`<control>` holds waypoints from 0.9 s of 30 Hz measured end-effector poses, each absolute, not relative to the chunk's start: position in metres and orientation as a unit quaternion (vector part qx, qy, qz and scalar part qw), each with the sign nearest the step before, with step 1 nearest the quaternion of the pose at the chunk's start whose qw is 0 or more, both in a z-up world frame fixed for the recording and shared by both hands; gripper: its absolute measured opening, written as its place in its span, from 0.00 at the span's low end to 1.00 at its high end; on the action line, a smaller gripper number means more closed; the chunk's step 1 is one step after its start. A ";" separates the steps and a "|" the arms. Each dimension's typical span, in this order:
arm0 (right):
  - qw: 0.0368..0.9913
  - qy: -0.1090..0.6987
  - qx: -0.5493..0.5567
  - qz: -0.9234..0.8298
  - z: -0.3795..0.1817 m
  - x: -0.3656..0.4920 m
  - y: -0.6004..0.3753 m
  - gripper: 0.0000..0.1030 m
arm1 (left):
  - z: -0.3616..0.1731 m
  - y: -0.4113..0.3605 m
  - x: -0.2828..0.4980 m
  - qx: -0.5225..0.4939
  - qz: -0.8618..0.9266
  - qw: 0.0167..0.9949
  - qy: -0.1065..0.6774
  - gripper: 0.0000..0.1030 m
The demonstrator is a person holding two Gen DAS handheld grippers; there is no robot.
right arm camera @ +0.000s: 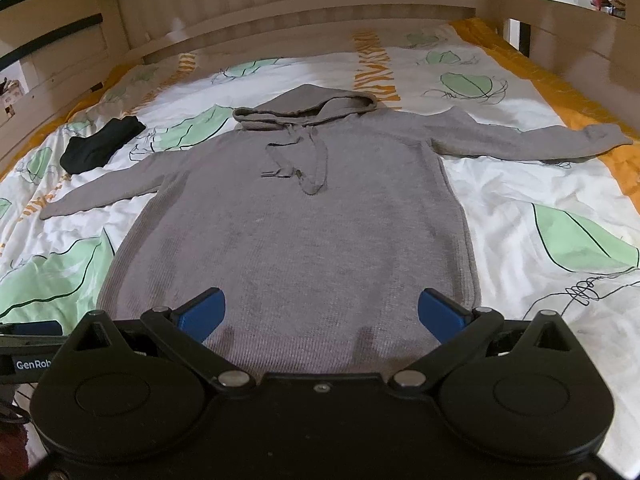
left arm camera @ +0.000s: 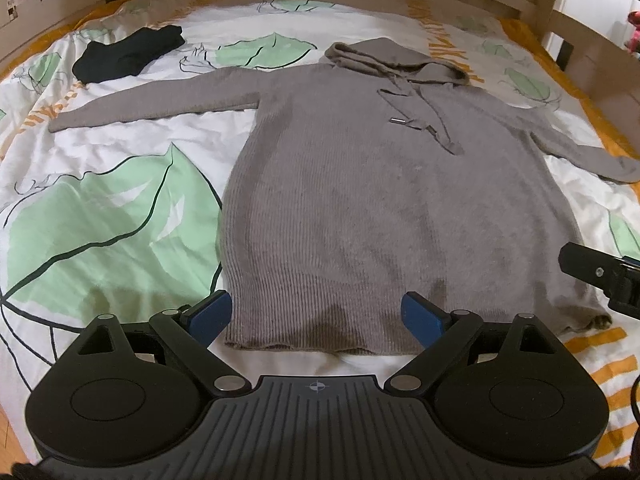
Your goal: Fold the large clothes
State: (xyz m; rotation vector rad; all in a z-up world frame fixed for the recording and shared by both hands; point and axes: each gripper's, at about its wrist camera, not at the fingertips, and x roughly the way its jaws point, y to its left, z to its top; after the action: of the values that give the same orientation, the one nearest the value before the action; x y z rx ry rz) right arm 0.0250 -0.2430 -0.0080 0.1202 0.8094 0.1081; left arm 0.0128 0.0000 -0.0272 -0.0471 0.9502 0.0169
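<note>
Lying flat, front up on a leaf-print bedspread (left arm camera: pixel 112 216), a grey knitted hoodie (left arm camera: pixel 360 200) with both sleeves spread wide; poised over its hem, left gripper (left arm camera: pixel 318 316) and right gripper (right arm camera: pixel 320 312), blue fingers parted, holding nothing; black garment (left arm camera: pixel 128 54) near the left sleeve.

Home bedroom: wooden bed frame (right arm camera: pixel 280 12), leaf-print duvet (left arm camera: pixel 100 220) (slightly rumpled).
</note>
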 end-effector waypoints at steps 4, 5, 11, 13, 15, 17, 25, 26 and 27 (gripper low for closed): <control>0.914 0.399 0.057 0.056 -0.011 0.030 -0.241 1.00 | -0.031 0.001 0.018 -0.026 0.010 0.885 0.465 0.90; 0.913 0.400 0.056 0.057 -0.012 0.032 -0.241 1.00 | -0.032 0.001 0.019 -0.026 0.010 0.884 0.467 0.90; 0.908 0.411 0.055 0.064 -0.018 0.044 -0.239 1.00 | -0.039 0.003 0.028 -0.032 0.012 0.875 0.482 0.90; 0.907 0.412 0.056 0.067 -0.021 0.048 -0.238 0.99 | -0.041 0.004 0.033 -0.032 0.013 0.874 0.485 0.89; 0.906 0.414 0.059 0.070 -0.023 0.053 -0.237 0.99 | -0.043 0.005 0.037 -0.031 0.015 0.872 0.488 0.89; 0.905 0.415 0.063 0.072 -0.025 0.059 -0.237 0.99 | -0.045 0.006 0.041 -0.033 0.014 0.871 0.489 0.89; 0.915 0.387 0.074 0.084 -0.024 0.081 -0.234 0.99 | -0.041 0.017 0.066 -0.048 0.004 0.885 0.463 0.89; 0.918 0.379 0.076 0.087 -0.022 0.084 -0.233 0.99 | -0.039 0.019 0.070 -0.051 0.004 0.888 0.456 0.89; 0.921 0.370 0.078 0.089 -0.020 0.088 -0.233 0.99 | -0.037 0.022 0.075 -0.054 0.003 0.892 0.450 0.89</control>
State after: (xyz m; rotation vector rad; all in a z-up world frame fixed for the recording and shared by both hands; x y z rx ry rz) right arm 0.0876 -0.2331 -0.0203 0.1598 0.7602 0.1826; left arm 0.0746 0.0217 -0.0366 -0.1125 0.9334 0.0066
